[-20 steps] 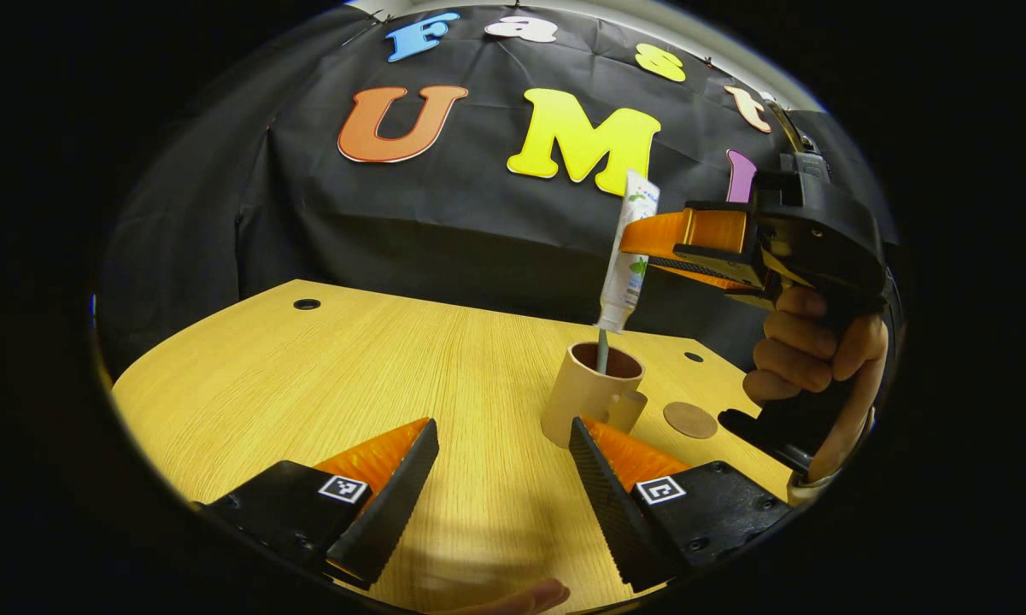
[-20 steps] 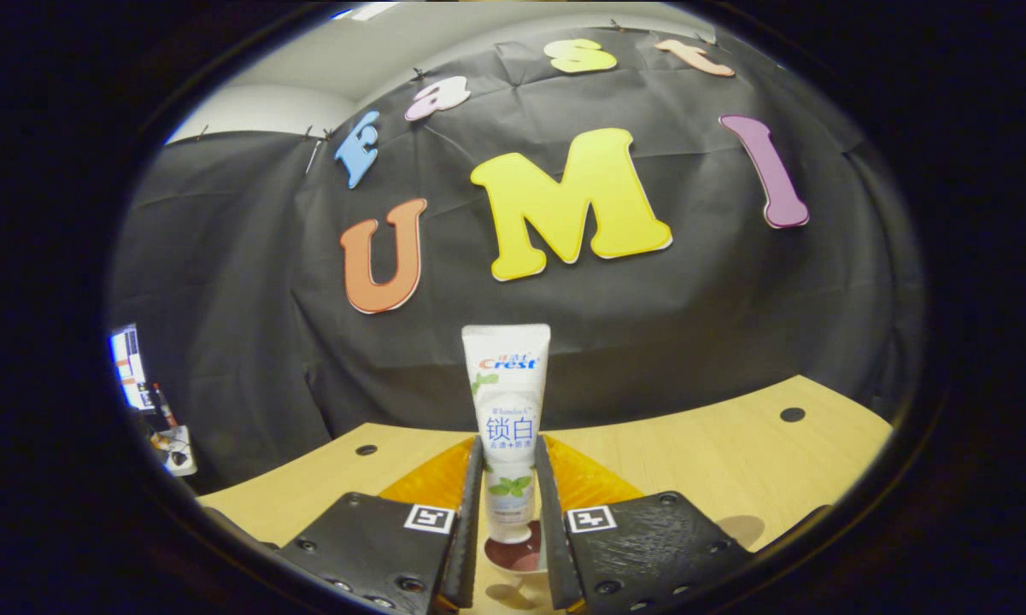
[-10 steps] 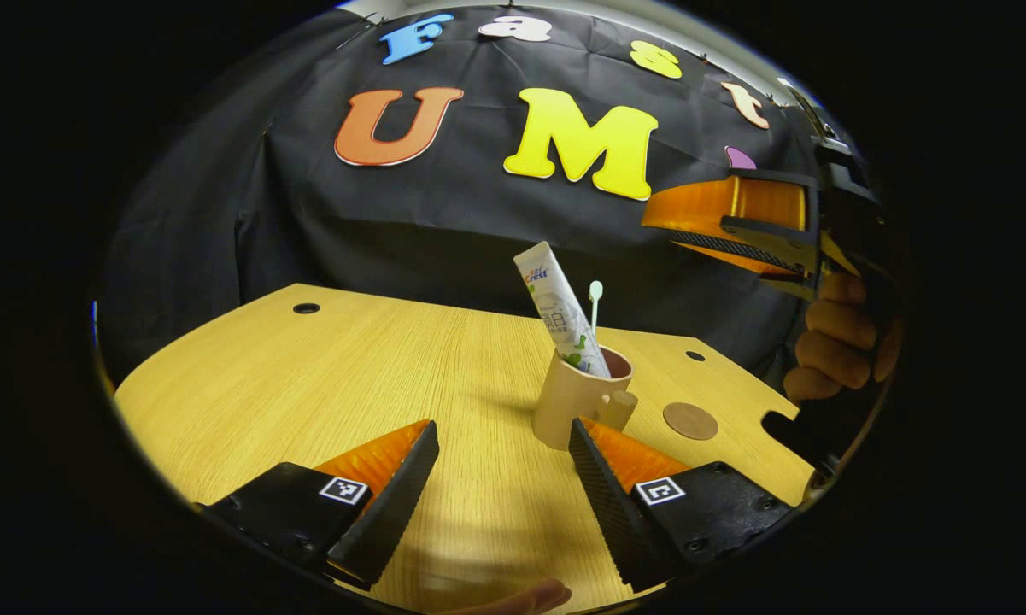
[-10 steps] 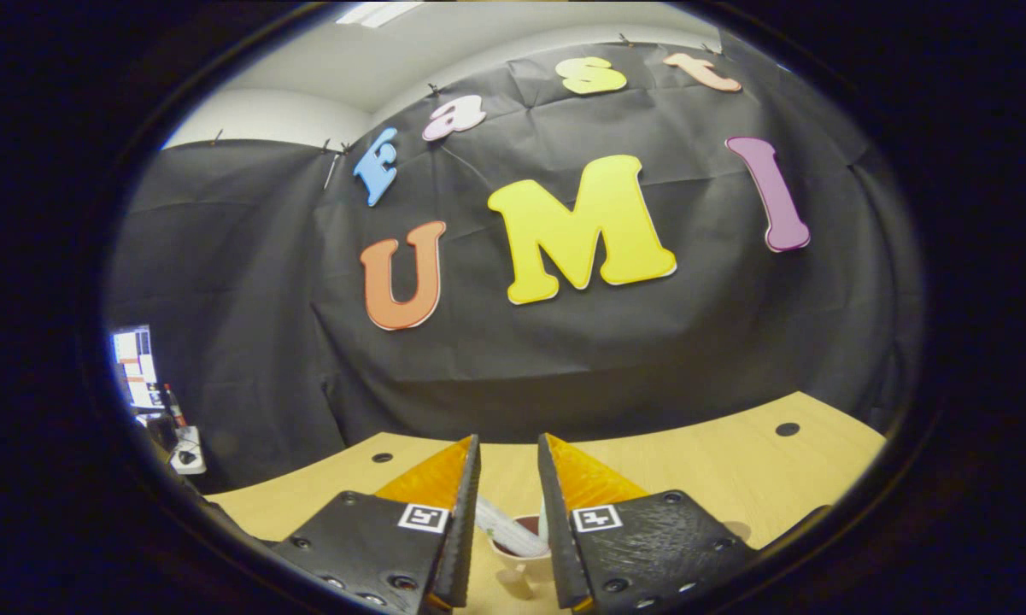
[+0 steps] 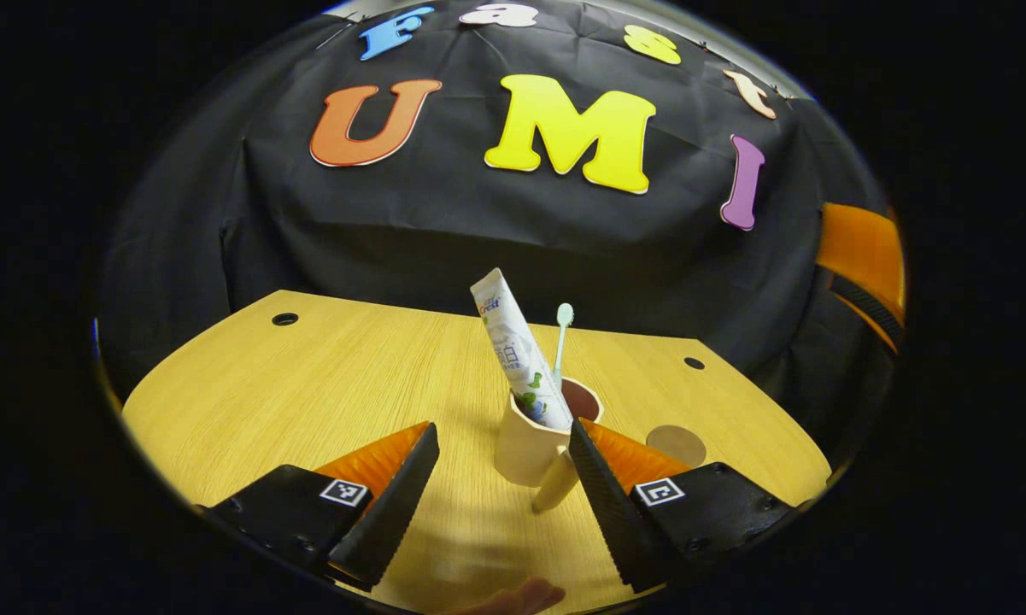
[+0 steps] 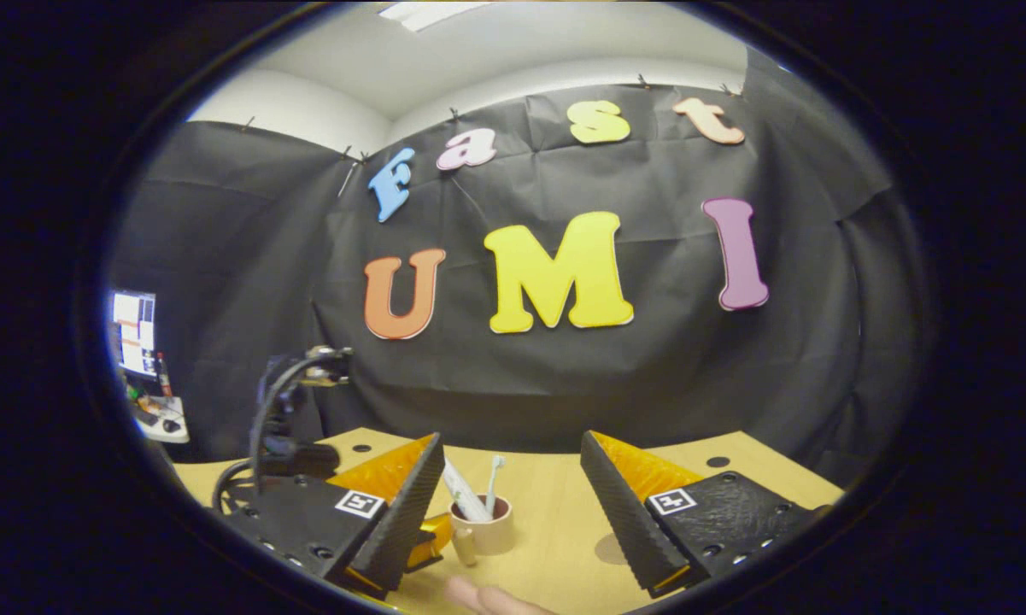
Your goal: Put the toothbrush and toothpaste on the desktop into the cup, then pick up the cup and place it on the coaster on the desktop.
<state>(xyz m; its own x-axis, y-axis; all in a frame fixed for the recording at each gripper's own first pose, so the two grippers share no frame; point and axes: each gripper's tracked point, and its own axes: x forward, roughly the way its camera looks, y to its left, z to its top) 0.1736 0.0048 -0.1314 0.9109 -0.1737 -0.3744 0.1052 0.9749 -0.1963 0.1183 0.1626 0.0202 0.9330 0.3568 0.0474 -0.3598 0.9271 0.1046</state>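
Observation:
A beige cup (image 5: 525,444) stands on the wooden table (image 5: 307,384), handle (image 5: 555,489) toward me. Inside it a white toothpaste tube (image 5: 514,354) leans left, and a pale green toothbrush (image 5: 561,337) stands upright. My left gripper (image 5: 502,434) is open and low, with the cup just ahead between its fingers, nearer the right one. A round brown coaster (image 5: 677,444) lies right of the cup. In the right gripper view the cup (image 6: 489,534) with the tube (image 6: 460,494) and the brush (image 6: 494,480) sits well ahead of my right gripper (image 6: 513,442), which is open and holds nothing.
The right gripper (image 5: 858,260) hangs at the far right edge of the left gripper view, above the table. The left gripper's body and cable (image 6: 295,436) show beside the cup in the right gripper view. Small holes (image 5: 284,319) mark the tabletop. A fingertip (image 6: 478,594) shows at the bottom.
The right gripper let go of the toothpaste, which dropped into the cup and leans left. It then opened wide and drew back. The left gripper moved closer to the cup.

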